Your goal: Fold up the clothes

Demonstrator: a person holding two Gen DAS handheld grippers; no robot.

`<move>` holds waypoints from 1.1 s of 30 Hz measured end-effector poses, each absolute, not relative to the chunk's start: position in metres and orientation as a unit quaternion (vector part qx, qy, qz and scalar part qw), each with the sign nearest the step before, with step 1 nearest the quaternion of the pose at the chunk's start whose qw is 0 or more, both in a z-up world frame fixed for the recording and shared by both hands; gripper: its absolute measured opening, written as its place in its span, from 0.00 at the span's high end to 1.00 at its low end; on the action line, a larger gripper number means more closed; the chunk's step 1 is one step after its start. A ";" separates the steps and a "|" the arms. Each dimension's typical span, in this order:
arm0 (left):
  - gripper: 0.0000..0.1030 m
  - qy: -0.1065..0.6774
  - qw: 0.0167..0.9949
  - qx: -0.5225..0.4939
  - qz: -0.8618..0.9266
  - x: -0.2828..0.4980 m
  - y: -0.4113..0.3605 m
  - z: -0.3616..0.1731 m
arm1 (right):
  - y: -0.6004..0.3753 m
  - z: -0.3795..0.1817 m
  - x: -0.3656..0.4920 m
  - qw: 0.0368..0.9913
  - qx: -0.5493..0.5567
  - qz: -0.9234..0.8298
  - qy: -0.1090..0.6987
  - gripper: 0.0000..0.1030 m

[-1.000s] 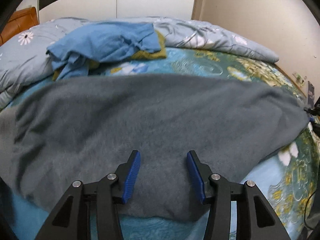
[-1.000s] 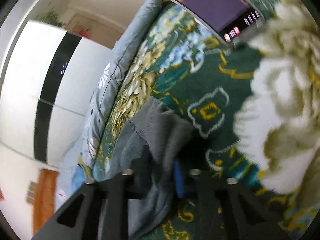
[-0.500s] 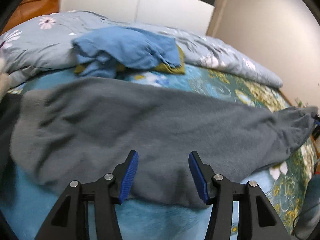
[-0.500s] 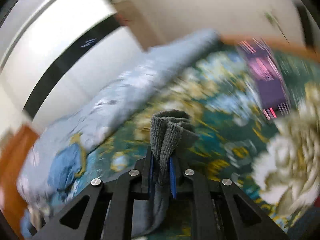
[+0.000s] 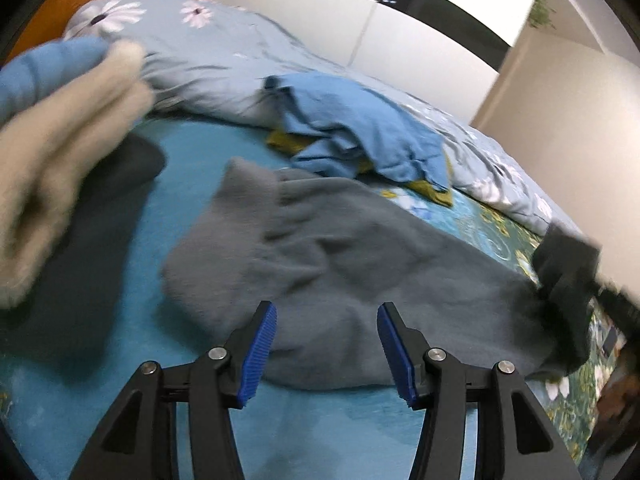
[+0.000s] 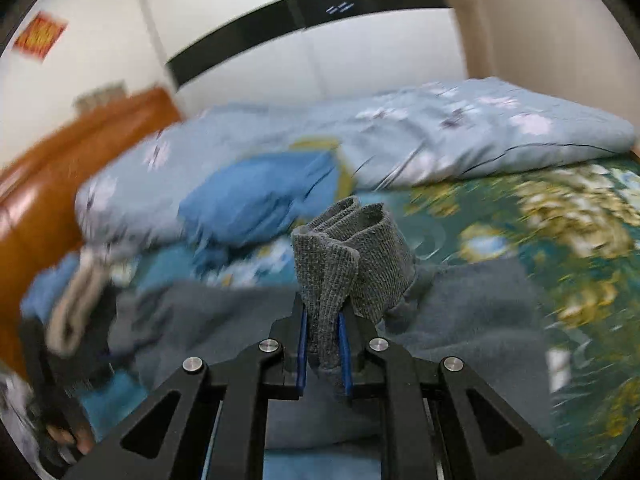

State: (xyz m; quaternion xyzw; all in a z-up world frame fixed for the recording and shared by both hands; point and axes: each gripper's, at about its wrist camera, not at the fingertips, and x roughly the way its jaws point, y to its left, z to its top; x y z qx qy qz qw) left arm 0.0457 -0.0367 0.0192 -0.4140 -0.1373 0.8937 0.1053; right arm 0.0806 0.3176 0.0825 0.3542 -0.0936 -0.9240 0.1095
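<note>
Nearest the left wrist camera, the left gripper (image 5: 326, 344) hangs with its jaws spread wide and nothing between the ribbed blue pads (image 5: 259, 350). Just beyond and below the fingertips lies the grey fleece garment (image 5: 340, 264), spread in soft rumples over the teal floral bedspread (image 5: 192, 184); its near hem runs right under the open jaws, though contact cannot be made out.

In the right wrist view, the right gripper (image 6: 323, 354) is closed tight on the garment's ribbed knit cuff (image 6: 348, 256), which stands up out of the jaws in a bunched, folded tuft. The rest of the grey fleece trails away beneath and to both sides of that gripper across the bedspread. From the left wrist view the same gripper shows as a dark blurred shape at the garment's far right end (image 5: 568, 280).

To the left of the grey garment, a dark charcoal cloth (image 5: 88, 264) lies flat on the bedspread, and a cream fluffy cloth (image 5: 56, 184) blurs across the left edge of the view above it, with a pale blue cloth (image 5: 44, 68) behind it.

Farther off, a crumpled blue garment (image 5: 360, 128) sits in a heap over a mustard-yellow cloth (image 5: 432, 194), touching the far edge of the grey fleece. Behind the heap stretches a pale blue-grey quilt printed with white daisies (image 5: 224, 68), and beyond it an orange-brown wooden headboard (image 6: 60, 168) and a white wardrobe with a black band (image 6: 304, 16).
</note>
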 end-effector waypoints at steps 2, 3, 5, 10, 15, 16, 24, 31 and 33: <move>0.45 -0.142 0.099 -0.417 0.892 0.045 -0.045 0.015 | 0.287 0.064 0.078 0.127 0.371 -0.917 -0.072 0.87; 0.45 -0.144 0.097 -0.417 0.892 0.045 -0.048 0.014 | 0.278 0.059 0.079 0.127 0.375 -0.917 -0.059 0.87; 0.45 -0.148 0.097 -0.420 0.890 0.044 -0.052 0.010 | 0.266 0.051 0.081 0.117 0.379 -0.917 -0.034 0.87; 0.45 -0.155 0.097 -0.427 0.886 0.040 -0.051 0.004 | 0.238 0.031 0.086 0.094 0.388 -0.916 0.028 0.80; 0.44 -0.152 0.125 -0.426 0.883 0.039 -0.035 0.009 | 0.221 0.021 0.099 0.162 0.393 -0.905 0.034 0.51; 0.44 -0.150 0.138 -0.426 0.882 0.039 -0.028 0.010 | 0.228 0.024 0.104 0.177 0.388 -0.904 0.012 0.51; 0.43 -0.103 0.278 -0.424 0.856 0.025 0.066 0.027 | 0.356 0.054 0.133 0.073 0.325 -0.930 -0.158 0.51; 0.43 -0.029 0.354 -0.435 0.827 -0.016 0.163 0.020 | 0.427 0.045 0.148 0.001 0.309 -0.919 -0.244 0.51; 0.43 -0.011 0.334 -0.458 0.824 -0.027 0.176 0.008 | 0.438 0.040 0.149 -0.011 0.310 -0.914 -0.260 0.51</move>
